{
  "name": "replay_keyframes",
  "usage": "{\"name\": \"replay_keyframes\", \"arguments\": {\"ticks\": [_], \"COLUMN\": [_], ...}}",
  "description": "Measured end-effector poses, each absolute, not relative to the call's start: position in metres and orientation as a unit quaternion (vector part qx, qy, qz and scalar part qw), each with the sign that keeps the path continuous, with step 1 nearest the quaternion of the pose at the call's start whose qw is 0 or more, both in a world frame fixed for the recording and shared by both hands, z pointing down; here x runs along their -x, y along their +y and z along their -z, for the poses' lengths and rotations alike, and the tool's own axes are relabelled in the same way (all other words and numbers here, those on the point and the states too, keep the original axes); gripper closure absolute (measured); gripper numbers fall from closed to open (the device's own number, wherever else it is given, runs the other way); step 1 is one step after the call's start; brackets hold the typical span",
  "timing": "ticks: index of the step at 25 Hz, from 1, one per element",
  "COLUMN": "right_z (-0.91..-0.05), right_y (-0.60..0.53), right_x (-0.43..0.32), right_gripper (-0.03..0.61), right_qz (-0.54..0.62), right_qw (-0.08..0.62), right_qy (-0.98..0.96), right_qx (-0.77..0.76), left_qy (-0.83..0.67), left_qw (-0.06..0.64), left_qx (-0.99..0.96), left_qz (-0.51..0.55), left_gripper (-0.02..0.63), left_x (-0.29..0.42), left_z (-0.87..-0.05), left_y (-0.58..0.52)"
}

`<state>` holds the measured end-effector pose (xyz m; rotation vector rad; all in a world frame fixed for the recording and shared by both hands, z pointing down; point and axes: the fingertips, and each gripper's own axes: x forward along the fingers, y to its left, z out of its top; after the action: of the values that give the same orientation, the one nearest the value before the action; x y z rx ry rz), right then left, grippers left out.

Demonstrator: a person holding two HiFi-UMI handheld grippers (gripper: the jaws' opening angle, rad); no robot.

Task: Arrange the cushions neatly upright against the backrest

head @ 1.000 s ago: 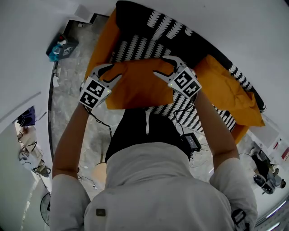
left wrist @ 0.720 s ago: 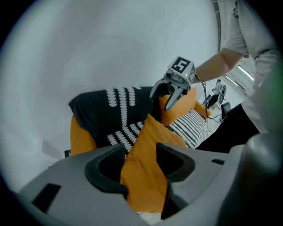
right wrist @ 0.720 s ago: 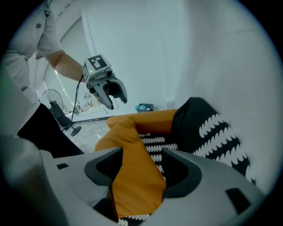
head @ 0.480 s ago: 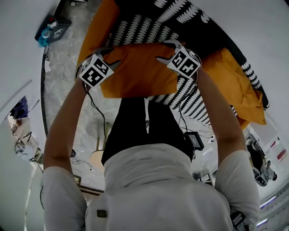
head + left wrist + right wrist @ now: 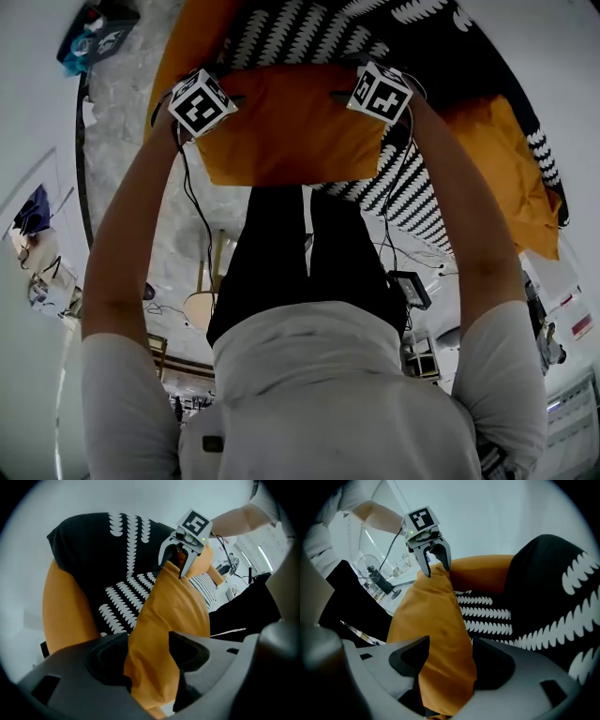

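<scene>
Item under inspection: the orange cushion (image 5: pixel 286 122), held lengthwise between both grippers over the front of the sofa (image 5: pixel 281 37). Against a second ago it has come down toward the patterned seat (image 5: pixel 403 202), and both arms reach further out. Whether it already rests on the seat cannot be told.

Left gripper (image 5: pixel 149 644): fingers stand wide and have just been opening. The cushion's end fills the gap and touches both fingers.

Right gripper (image 5: pixel 451 644): fingers equally wide, likewise opened over the last second. The opposite end is between them, with fabric against both sides.

Edges: the cushion's near long edge overhangs the seat front, above the person's dark trousers (image 5: pixel 300 253). Its far edge stops short of the backrest (image 5: pixel 89 555), so it is not yet upright against it. A strip of patterned seat shows between the two.

Room for moving:
- To the right, a second cushion (image 5: pixel 511 159) slumps along the sofa's end, near the right forearm.
- To the left, a third cushion (image 5: pixel 192 37) leans at the other end, close to the left gripper (best seen in the left gripper view).
- Below, the grey floor (image 5: pixel 131 141) carries a cable (image 5: pixel 192 216) and a black adapter (image 5: pixel 410 288) beside the legs.
</scene>
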<state>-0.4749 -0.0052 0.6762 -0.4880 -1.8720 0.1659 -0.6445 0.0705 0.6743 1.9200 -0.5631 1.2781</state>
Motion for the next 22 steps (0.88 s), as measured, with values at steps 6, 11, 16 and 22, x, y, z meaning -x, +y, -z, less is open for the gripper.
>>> {"name": "replay_keyframes", "arguments": {"ticks": [6,11,16,22], "right_z": [-0.714,-0.733,-0.735,-0.726], "right_y": [-0.002,0.007,0.013,0.019], "right_x": [0.475,0.476,0.481,0.484], "right_gripper": [0.295,0.327,0.429,0.546], "right_qz": [-0.113,-0.164,-0.167,-0.131], "right_qw": [0.589,0.597,0.595,0.585], "right_qy": [-0.769,-0.752,-0.754,-0.769], "right_qx": [0.223,0.226,0.223,0.222], "left_qy": [-0.207,-0.204,-0.2,-0.216], "left_qw": [0.392,0.398,0.378,0.374], "left_qx": [-0.738,-0.73,-0.731,-0.734], "left_qz": [-0.508,-0.518,-0.532,-0.524], "left_gripper": [0.347,0.395,0.494,0.578], "left_x": [0.645,0.647,0.648,0.653], "left_z": [-0.705,-0.722,-0.725,-0.723], "left_y": [0.078,0.083,0.083,0.087]}}
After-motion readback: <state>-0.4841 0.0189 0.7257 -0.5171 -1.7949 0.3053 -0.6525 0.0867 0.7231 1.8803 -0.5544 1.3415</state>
